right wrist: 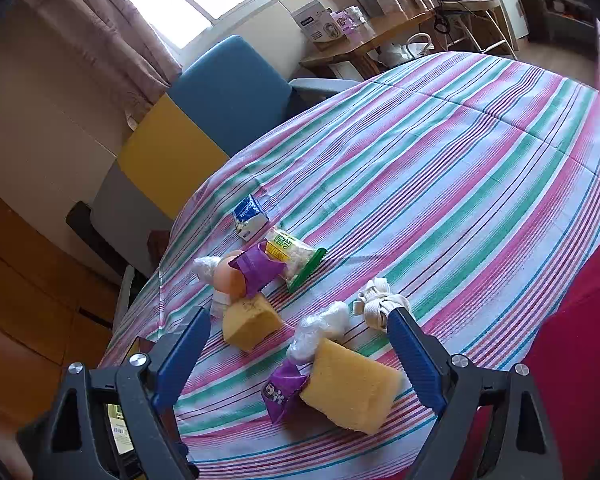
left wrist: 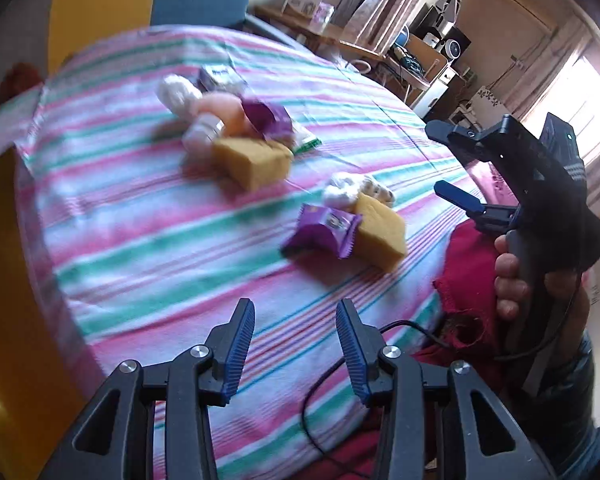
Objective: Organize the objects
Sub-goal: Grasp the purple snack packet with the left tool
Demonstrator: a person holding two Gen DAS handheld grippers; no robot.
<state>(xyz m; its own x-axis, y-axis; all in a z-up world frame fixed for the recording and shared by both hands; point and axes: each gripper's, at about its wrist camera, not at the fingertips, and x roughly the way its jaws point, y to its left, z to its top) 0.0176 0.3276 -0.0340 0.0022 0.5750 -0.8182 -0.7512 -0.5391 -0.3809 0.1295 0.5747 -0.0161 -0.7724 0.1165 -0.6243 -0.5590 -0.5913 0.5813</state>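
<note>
Two clusters of small objects lie on a striped cloth [right wrist: 460, 168]. The near cluster has a yellow sponge [right wrist: 350, 390], a purple snack packet [right wrist: 282, 390], a clear plastic wad [right wrist: 322, 330] and a white folded strap [right wrist: 380, 300]. The far cluster has a second sponge [right wrist: 250, 322], a peach ball [right wrist: 230, 276], a purple packet [right wrist: 256, 268], a green-edged snack bag [right wrist: 294, 256] and a small blue carton [right wrist: 250, 216]. My right gripper [right wrist: 300, 320] is open above the near sponge. My left gripper [left wrist: 296, 308] is open and empty over bare cloth, short of the near purple packet [left wrist: 324, 228] and sponge [left wrist: 380, 232]. The right gripper [left wrist: 436, 156] shows at right.
A blue chair [right wrist: 236, 92] and a yellow panel [right wrist: 172, 152] stand at the table's far edge. A red cloth [right wrist: 580, 340] lies at the right near edge. A black cable [left wrist: 320, 392] runs under my left gripper. A wooden desk [right wrist: 364, 44] with boxes stands beyond.
</note>
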